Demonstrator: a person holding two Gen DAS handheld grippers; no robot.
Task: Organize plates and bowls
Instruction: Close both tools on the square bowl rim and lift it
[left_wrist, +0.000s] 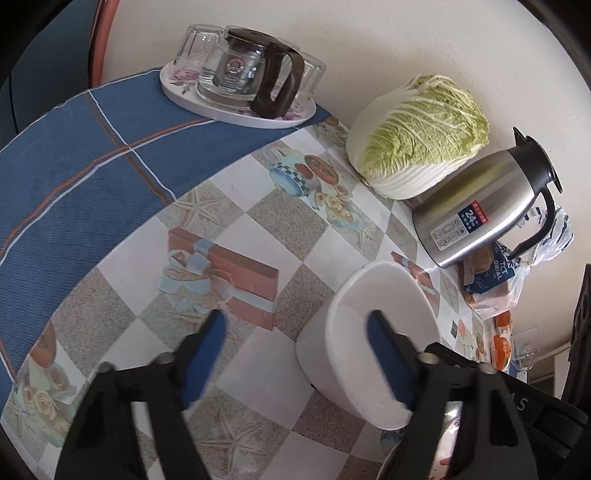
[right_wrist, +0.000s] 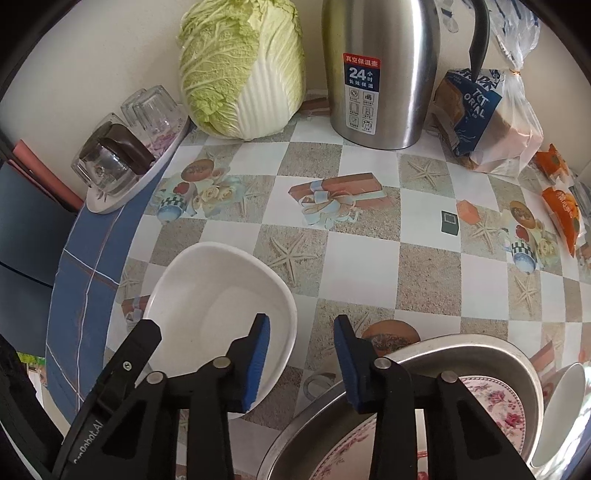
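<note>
White bowl on the checked tablecloth, both grippers parted above it and nothing held.

The white bowl (right_wrist: 218, 314) is seen resting on the patterned tablecloth (right_wrist: 369, 258), just beside a metal basin (right_wrist: 461, 350) in which a floral plate (right_wrist: 495, 402) lies, with another white dish (right_wrist: 565, 413) leaning at the basin's far side. The left gripper (left_wrist: 295, 354) is held with its jaws released: one blue pad (left_wrist: 388, 362) is shown over the bowl's interior, the other over bare cloth (no contact can be made out). The right gripper (right_wrist: 303, 362) is likewise unclenched, its jaws spanning the gap between bowl rim and basin, gripping nothing. Behind, a cabbage (right_wrist: 243, 66), a steel thermos (right_wrist: 380, 74), a bagged loaf (right_wrist: 491, 122) and a tray of glasses (right_wrist: 125, 147) are ranged along the wall.
</note>
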